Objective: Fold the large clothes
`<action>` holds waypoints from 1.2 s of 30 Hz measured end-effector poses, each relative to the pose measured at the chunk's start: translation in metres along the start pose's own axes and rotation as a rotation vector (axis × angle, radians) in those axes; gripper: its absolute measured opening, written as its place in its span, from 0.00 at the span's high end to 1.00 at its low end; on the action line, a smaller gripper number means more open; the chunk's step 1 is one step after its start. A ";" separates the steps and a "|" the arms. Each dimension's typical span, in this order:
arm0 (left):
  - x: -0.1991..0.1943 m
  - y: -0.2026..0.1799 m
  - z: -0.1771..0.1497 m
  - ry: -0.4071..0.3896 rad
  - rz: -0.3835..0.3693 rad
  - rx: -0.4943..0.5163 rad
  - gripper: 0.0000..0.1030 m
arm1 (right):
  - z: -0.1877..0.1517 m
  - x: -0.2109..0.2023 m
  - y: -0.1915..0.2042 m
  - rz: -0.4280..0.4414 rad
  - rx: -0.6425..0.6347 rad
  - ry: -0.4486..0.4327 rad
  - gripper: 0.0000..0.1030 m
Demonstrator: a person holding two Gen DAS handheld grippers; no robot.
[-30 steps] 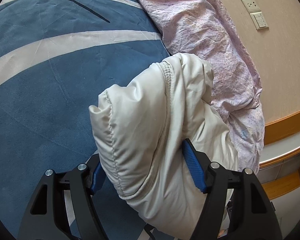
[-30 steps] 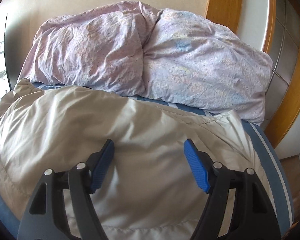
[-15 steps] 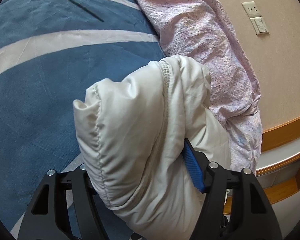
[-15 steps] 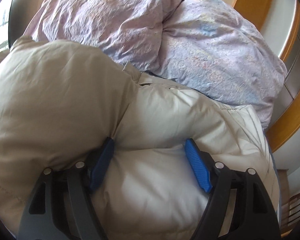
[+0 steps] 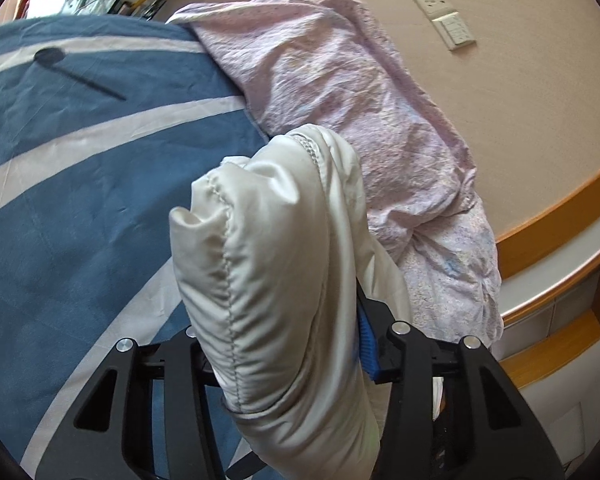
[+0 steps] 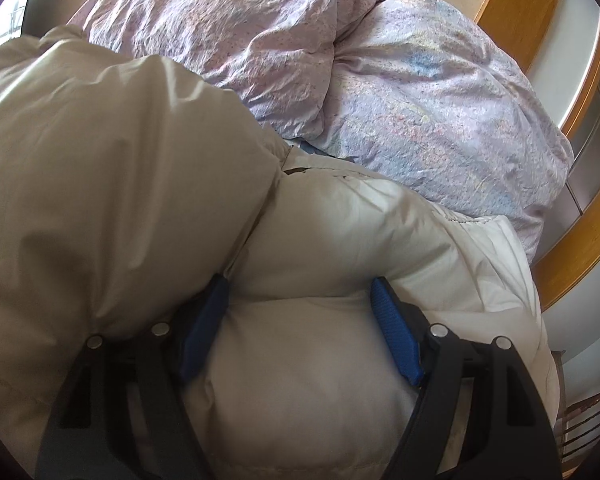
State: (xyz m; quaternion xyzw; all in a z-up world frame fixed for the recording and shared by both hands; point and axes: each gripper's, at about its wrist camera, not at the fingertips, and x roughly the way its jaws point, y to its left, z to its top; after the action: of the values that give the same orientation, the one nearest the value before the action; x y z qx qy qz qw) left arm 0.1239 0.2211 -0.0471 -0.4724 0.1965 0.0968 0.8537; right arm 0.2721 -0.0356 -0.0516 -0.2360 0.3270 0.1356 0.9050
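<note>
The left claw [image 5: 284, 344] has a thick fold of the cream-white quilted puffer jacket [image 5: 276, 264] bunched between its black fingers. Its jaws are closing, and the blue ribbed pad [image 5: 367, 344] on the right-hand finger already presses into the padding (the opposite pad is buried under the fabric). The gripped fold stands up in front of the camera, raised clear of the blue bedspread with broad white curved stripes [image 5: 80, 216] that covers the bed.

In the right wrist view the same jacket [image 6: 324, 248] lies heaped across the bed, its shaded beige part to the left and a brighter white bulge in the middle. The right claw [image 6: 300, 324] stands wide, pushed down into that bulge; both blue pads [image 6: 396, 340] touch the padding at its sides, with the fabric swelling up between them. Whether they truly pinch it or merely rest against it cannot be told.

Beyond the jacket, a crumpled pale pink-and-lilac speckled duvet [image 6: 340, 80] is piled against the beige wall [image 5: 520, 100], touching the jacket's far edge. A white socket and switch plate [image 5: 444, 16] sit on that wall, and an orange wooden trim [image 6: 572, 248] curves past the right side.
</note>
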 end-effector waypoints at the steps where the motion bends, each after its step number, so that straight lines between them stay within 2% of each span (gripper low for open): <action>1: -0.001 -0.004 0.000 -0.006 -0.006 0.018 0.54 | 0.000 0.000 0.001 -0.003 -0.003 -0.002 0.28; 6: -0.009 -0.038 -0.006 -0.037 -0.073 0.145 0.54 | -0.001 0.000 0.001 -0.003 -0.006 -0.011 0.28; 9: -0.014 -0.065 -0.013 -0.051 -0.137 0.237 0.54 | -0.001 0.000 0.000 0.002 -0.009 -0.011 0.29; 15: -0.020 -0.119 -0.036 -0.060 -0.249 0.432 0.54 | 0.001 0.000 -0.007 0.037 -0.001 -0.005 0.29; 18: -0.021 -0.141 -0.049 -0.064 -0.275 0.509 0.54 | 0.001 -0.002 -0.016 0.070 0.014 -0.002 0.29; 24: -0.022 -0.160 -0.057 -0.060 -0.310 0.544 0.54 | -0.009 -0.026 -0.051 0.146 0.054 -0.045 0.29; 27: -0.021 -0.165 -0.061 -0.057 -0.318 0.562 0.54 | -0.022 -0.049 -0.083 0.153 0.100 -0.103 0.23; 30: -0.022 -0.170 -0.067 -0.051 -0.333 0.584 0.54 | -0.037 -0.060 -0.115 0.096 0.149 -0.124 0.21; 33: -0.022 -0.179 -0.075 -0.046 -0.348 0.613 0.54 | -0.050 -0.059 -0.146 0.023 0.210 -0.102 0.21; 36: -0.021 -0.188 -0.083 -0.040 -0.365 0.641 0.54 | -0.059 -0.045 -0.164 0.022 0.248 -0.044 0.21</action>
State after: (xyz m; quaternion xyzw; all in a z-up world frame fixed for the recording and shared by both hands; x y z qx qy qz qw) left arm 0.1510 0.0506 0.0667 -0.2063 0.1128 -0.1145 0.9652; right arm 0.2733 -0.2103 -0.0067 -0.1158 0.3241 0.1094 0.9325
